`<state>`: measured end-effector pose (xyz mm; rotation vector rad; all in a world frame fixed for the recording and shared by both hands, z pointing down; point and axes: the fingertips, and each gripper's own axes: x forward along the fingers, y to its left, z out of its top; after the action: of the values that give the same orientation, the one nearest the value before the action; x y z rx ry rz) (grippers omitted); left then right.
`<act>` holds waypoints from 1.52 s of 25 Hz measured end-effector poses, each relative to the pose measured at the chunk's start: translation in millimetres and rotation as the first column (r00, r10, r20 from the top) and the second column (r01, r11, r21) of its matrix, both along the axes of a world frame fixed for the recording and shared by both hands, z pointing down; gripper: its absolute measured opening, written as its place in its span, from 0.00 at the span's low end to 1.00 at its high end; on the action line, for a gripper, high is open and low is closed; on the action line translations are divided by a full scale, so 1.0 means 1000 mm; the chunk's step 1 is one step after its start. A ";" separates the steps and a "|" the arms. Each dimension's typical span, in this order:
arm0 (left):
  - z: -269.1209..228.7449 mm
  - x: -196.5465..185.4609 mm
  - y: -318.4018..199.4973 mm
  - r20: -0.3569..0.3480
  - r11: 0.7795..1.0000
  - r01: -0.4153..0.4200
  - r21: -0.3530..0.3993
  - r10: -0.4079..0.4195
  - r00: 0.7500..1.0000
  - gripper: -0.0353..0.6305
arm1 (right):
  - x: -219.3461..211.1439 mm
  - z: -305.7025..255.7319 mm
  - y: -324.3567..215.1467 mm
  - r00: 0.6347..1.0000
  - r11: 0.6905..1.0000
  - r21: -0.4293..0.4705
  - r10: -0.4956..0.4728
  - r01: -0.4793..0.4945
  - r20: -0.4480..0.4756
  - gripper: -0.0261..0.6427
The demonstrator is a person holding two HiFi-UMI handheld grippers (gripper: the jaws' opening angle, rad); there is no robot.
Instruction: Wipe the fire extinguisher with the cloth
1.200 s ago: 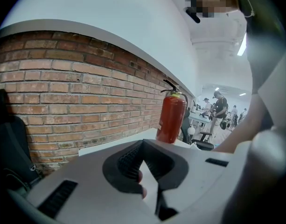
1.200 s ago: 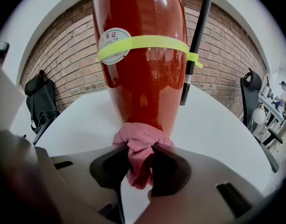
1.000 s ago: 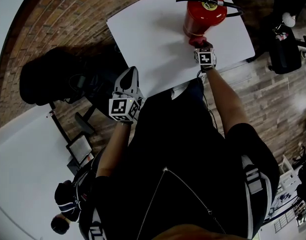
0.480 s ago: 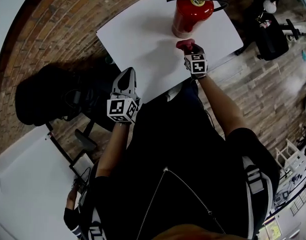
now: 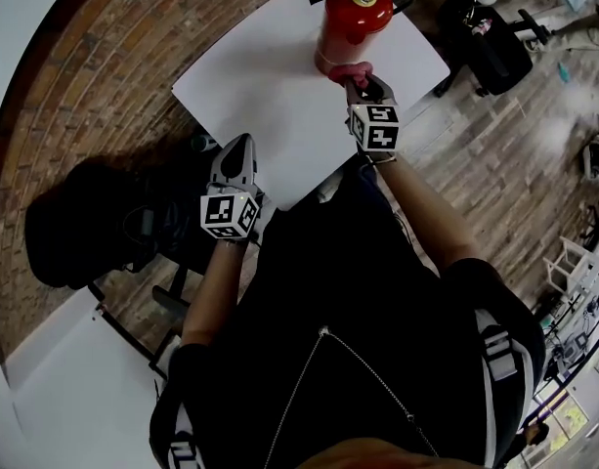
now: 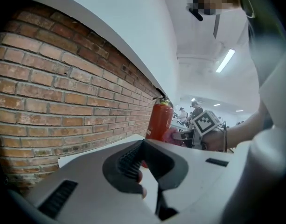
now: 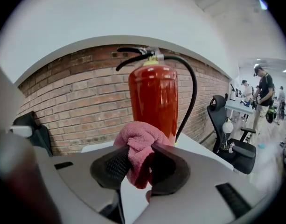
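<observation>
A red fire extinguisher (image 5: 346, 24) with a black handle and hose stands upright at the far side of the white table (image 5: 260, 96). It fills the middle of the right gripper view (image 7: 153, 97) and shows small in the left gripper view (image 6: 159, 121). My right gripper (image 5: 362, 81) is shut on a pink cloth (image 5: 350, 70), bunched between the jaws (image 7: 139, 148) just short of the extinguisher's base. My left gripper (image 5: 235, 154) hovers at the table's near left edge, jaws closed together with nothing between them (image 6: 142, 164).
A brick wall (image 7: 77, 106) runs behind the table. Black office chairs stand at the left (image 5: 94, 203) and at the far right (image 5: 485, 37). People stand by desks in the background (image 7: 263, 97). Wooden floor (image 5: 514, 164) surrounds the table.
My right gripper with the pink cloth drew back from the extinguisher's base, then came close to it again. The head view shifted, so everything slid left. My left gripper stayed shut.
</observation>
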<state>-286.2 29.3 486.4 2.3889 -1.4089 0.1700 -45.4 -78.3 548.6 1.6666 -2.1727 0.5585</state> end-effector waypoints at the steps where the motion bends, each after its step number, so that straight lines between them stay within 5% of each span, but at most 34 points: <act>1: -0.001 -0.001 0.000 -0.003 1.000 -0.008 0.004 0.008 1.000 0.08 | -0.001 -0.013 -0.001 1.000 1.000 0.016 0.018 -0.018 0.004 0.21; 13: -0.009 -0.022 0.005 -0.030 0.999 -0.028 0.033 0.029 0.999 0.08 | -0.009 -0.118 -0.027 0.989 0.981 0.135 0.144 -0.141 -0.014 0.21; 38: 0.008 -0.075 0.014 -0.037 0.997 0.082 0.002 -0.082 0.996 0.08 | -0.015 -0.074 -0.044 0.956 0.958 0.085 0.281 -0.274 -0.088 0.21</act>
<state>-360.7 43.5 494.3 2.3201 -1.4884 0.1009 -60.0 -122.4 474.6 2.0111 -1.9221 0.4631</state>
